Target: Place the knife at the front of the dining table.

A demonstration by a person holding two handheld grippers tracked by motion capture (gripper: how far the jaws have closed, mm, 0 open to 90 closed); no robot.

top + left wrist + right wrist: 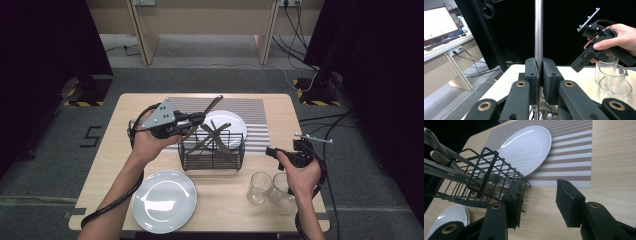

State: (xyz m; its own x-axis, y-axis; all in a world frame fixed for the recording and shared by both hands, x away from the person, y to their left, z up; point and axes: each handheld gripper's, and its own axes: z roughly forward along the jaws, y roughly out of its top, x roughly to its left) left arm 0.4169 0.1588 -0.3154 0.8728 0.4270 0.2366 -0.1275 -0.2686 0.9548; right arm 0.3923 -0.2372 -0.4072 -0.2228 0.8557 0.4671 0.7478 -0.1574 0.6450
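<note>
The left claw (200,119) is squeezed tight on a thin metal stick (538,37). It may be the handle of a knife or a fork, but the end is hard to make out. In the left claw's own view the stick stands straight up between the two black pads. From above, the stick leans up and away over the black wire basket (212,150), and the left hand (150,137) holds the claw just over the basket's left end.

The basket sits in the middle of the table (120,150). More metal knives and forks (215,136) lie crossed inside it and poke out over the top.

A striped mat (255,117) lies behind the basket, with a white plate (235,122) on it. The basket hides part of that plate. Another white plate (164,201) sits near the front edge of the table, on the left.

The right claw (537,200) has its two pads apart, with nothing between them. It is near the right end of the basket and points at it. The right hand (300,172) holds it above two clear glasses (270,189), which stand side by side at the front right. The hand covers part of the right glass.
</note>
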